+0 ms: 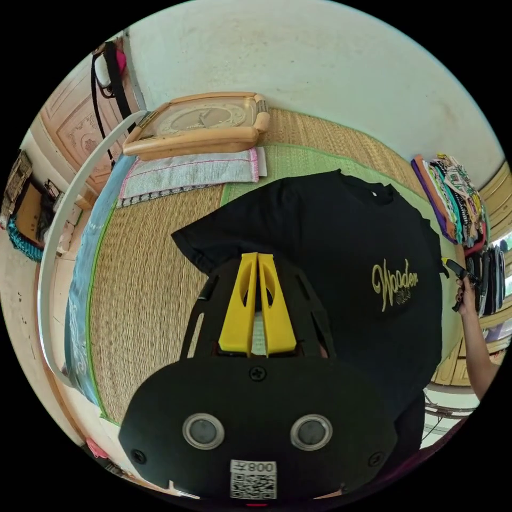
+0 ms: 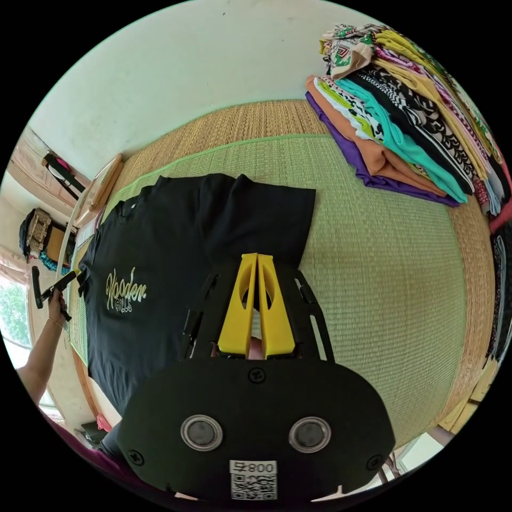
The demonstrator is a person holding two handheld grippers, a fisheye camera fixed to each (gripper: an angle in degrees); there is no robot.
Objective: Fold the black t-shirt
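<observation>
The black t-shirt [image 1: 330, 240] lies spread flat, front up, on a woven mat [image 1: 144, 298], its gold script print showing. In the left gripper view my left gripper [image 1: 258, 257] has its yellow jaws pressed together over the shirt's near sleeve, with no cloth between them. My right gripper [image 1: 457, 271] appears small at the shirt's far side, held in a hand. In the right gripper view the t-shirt [image 2: 176, 229] lies left of centre, and my right gripper [image 2: 258, 257] is shut over its sleeve edge, holding nothing. The left gripper [image 2: 50, 290] sits beyond the shirt's far edge.
A stack of folded coloured clothes [image 2: 405, 106] sits on the mat [image 2: 384, 256] by the wall. A wall clock [image 1: 202, 120] rests on a pale towel [image 1: 186, 173] at the mat's other end. A white curved rail [image 1: 58, 256] runs along the mat's side.
</observation>
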